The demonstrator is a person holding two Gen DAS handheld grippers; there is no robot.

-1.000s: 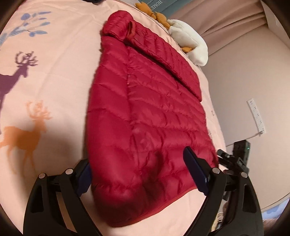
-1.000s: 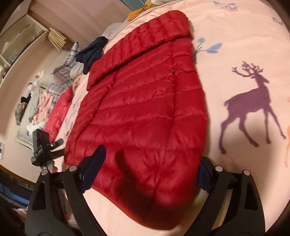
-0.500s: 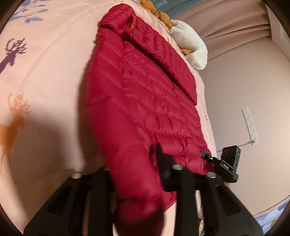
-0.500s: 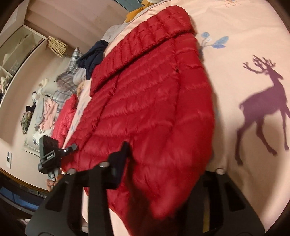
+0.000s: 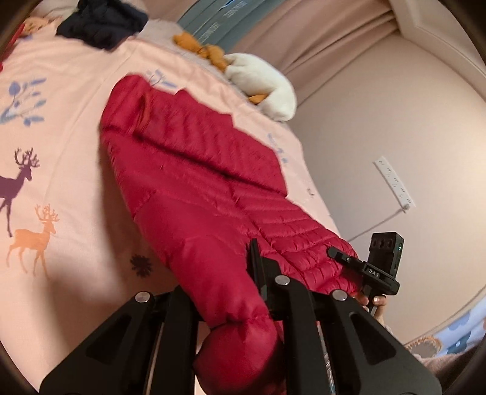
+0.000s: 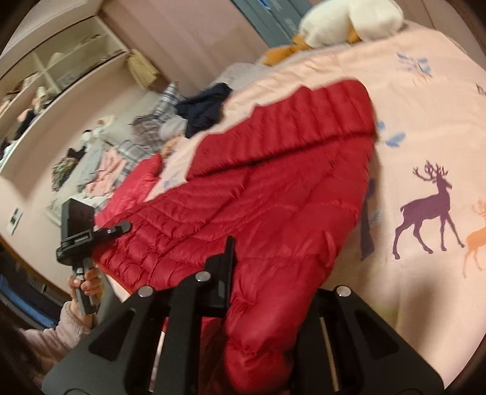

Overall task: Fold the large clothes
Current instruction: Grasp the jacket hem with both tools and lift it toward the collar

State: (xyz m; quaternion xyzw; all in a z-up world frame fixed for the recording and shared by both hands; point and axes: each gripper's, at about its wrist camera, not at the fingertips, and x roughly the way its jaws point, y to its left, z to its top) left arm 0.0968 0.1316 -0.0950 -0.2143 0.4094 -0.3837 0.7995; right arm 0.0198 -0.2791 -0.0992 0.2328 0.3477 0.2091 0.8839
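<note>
A red quilted down jacket (image 5: 194, 170) lies flat on the pink deer-print bedspread (image 5: 60, 182), collar end far away. My left gripper (image 5: 231, 291) pinches its near hem corner, the jaws closing with bunched fabric between them. In the right wrist view the same jacket (image 6: 273, 188) rises toward me. There my right gripper (image 6: 273, 273) grips the other hem corner, its jaws closing on fabric too, and one finger is hidden behind the cloth. The near hem hangs lifted off the bed between the two grippers. Each view shows the other hand-held unit (image 5: 379, 267) (image 6: 82, 231) beside the jacket.
A white and orange plush toy (image 5: 264, 82) and a dark navy garment (image 5: 103, 21) lie at the head of the bed. A pile of clothes (image 6: 100, 164) sits on the far side, below wall shelves (image 6: 45, 79). A power strip (image 5: 395, 185) hangs on the wall.
Both grippers went from wide open around the hem to shut on it. They then rose, lifting the jacket's near edge off the bedspread.
</note>
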